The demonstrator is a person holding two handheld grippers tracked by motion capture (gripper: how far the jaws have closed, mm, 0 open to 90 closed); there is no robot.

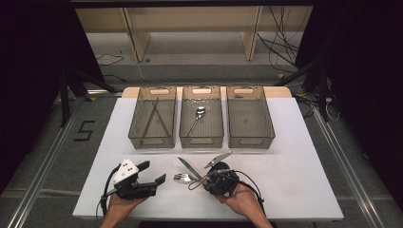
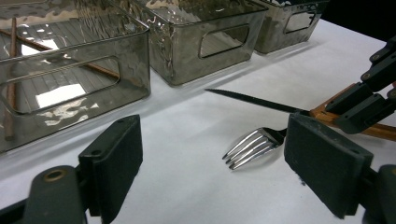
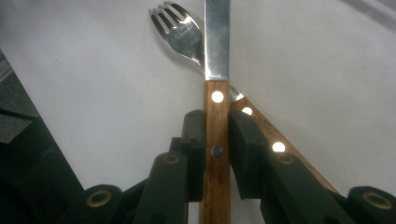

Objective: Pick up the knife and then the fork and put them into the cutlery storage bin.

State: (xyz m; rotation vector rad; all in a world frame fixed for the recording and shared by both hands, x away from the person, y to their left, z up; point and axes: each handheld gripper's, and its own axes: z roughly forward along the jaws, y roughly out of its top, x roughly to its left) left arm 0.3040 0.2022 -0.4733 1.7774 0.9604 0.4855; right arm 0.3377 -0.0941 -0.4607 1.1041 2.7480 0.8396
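Right tongs (image 3: 216,140) are clamped on the knife (image 3: 217,70) by its wooden handle, just above the fork (image 3: 180,32) on the desk (image 1: 294,156). Left tongs (image 2: 212,154) gape wide, empty. Behind: left bin (image 1: 134,124) holds chopsticks (image 1: 153,118), middle bin (image 1: 183,124) a spoon (image 1: 197,118).

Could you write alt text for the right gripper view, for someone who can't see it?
Two black fingers clamp the wooden handle of a knife, its steel blade pointing up the picture. A fork lies on the white table beneath the blade, its own wooden handle slanting down to the right.
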